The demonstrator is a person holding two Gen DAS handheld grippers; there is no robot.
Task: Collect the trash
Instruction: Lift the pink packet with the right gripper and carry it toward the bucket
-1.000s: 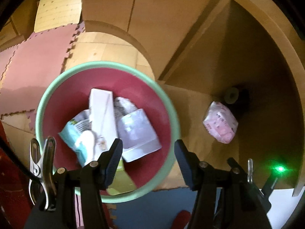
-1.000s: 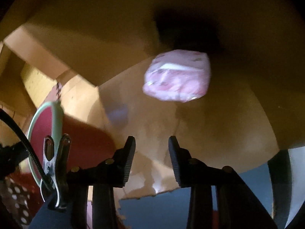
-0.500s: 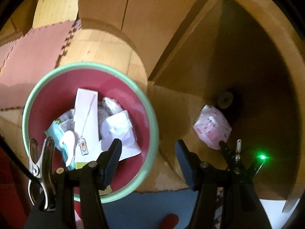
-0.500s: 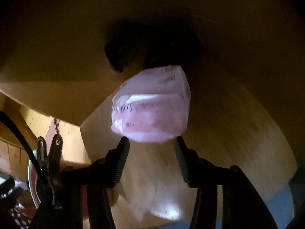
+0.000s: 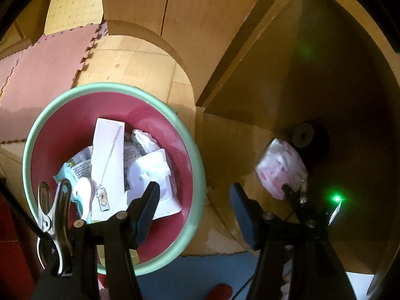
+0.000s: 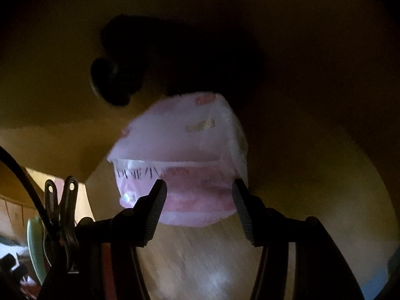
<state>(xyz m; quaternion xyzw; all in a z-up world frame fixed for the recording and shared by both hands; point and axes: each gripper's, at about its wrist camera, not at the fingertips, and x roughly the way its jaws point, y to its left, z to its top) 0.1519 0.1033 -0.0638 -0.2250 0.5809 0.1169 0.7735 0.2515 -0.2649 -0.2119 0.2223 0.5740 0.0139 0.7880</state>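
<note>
The pink packet [image 6: 180, 160] is seen at frame centre between the closing right tongs [image 6: 198, 187]; contact cannot be told. The left tongs [image 5: 195, 190] are held apart over the bin [image 5: 195, 155].

Both grippers are matte black. The left gripper [image 5: 195, 212] has ribbed fingers [image 5: 147, 210], silver pivot screws, a metal spring clip [image 5: 53, 225] and a black cable. The right gripper [image 6: 198, 210] shows a similar dark clip [image 6: 61, 215] and a small green light [image 5: 336, 198].
</note>
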